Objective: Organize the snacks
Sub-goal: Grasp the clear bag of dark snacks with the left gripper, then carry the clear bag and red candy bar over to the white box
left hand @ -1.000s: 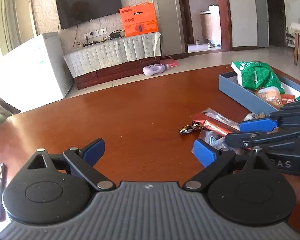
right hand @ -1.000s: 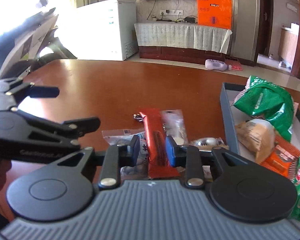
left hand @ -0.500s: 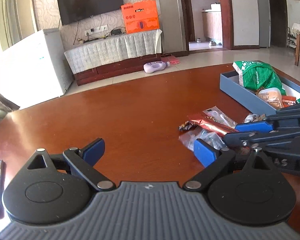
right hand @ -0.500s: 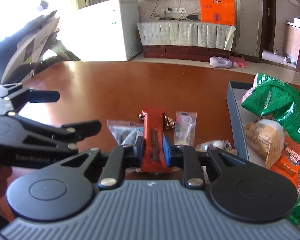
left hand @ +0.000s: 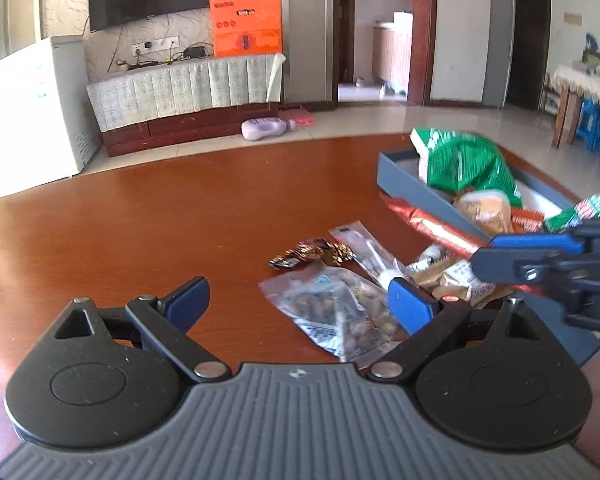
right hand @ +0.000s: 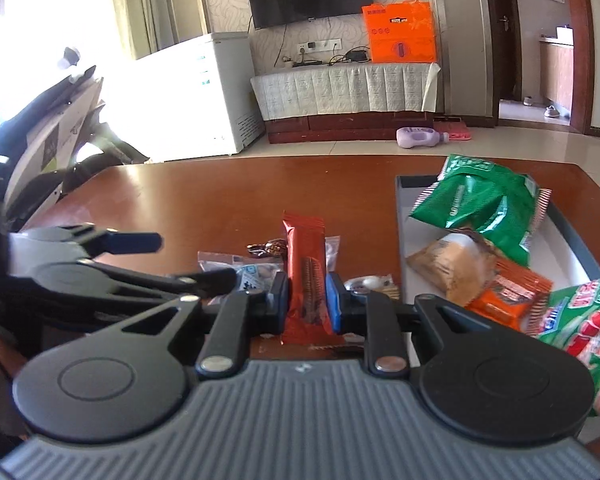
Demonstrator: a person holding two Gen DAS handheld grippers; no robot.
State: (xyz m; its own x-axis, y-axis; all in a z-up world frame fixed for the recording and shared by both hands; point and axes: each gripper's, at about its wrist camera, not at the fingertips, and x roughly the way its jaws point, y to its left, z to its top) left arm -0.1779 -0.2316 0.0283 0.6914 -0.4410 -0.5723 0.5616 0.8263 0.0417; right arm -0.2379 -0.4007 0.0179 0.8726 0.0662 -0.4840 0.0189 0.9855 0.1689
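Note:
My right gripper (right hand: 307, 307) is shut on a red snack bar (right hand: 305, 264) and holds it lifted above the table; the bar also shows in the left wrist view (left hand: 428, 222), beside the grey tray (left hand: 416, 192). The tray (right hand: 400, 216) holds a green bag (right hand: 480, 204), a tan bun pack (right hand: 452, 272) and an orange pack (right hand: 508, 296). My left gripper (left hand: 298, 300) is open and empty, just left of a clear bag of nuts (left hand: 336, 312). A clear sachet (left hand: 368, 252), a dark candy (left hand: 308, 252) and small wrapped snacks (left hand: 452, 276) lie loose on the table.
The brown wooden table (left hand: 140, 232) stretches left and far. A red-green snack bag (right hand: 580, 328) hangs over the tray's near end. My left gripper shows in the right wrist view (right hand: 100, 272) at the left.
My right gripper has closed on the red bar and lifted it toward the tray. My left gripper has shifted right, nearer the bag of nuts.

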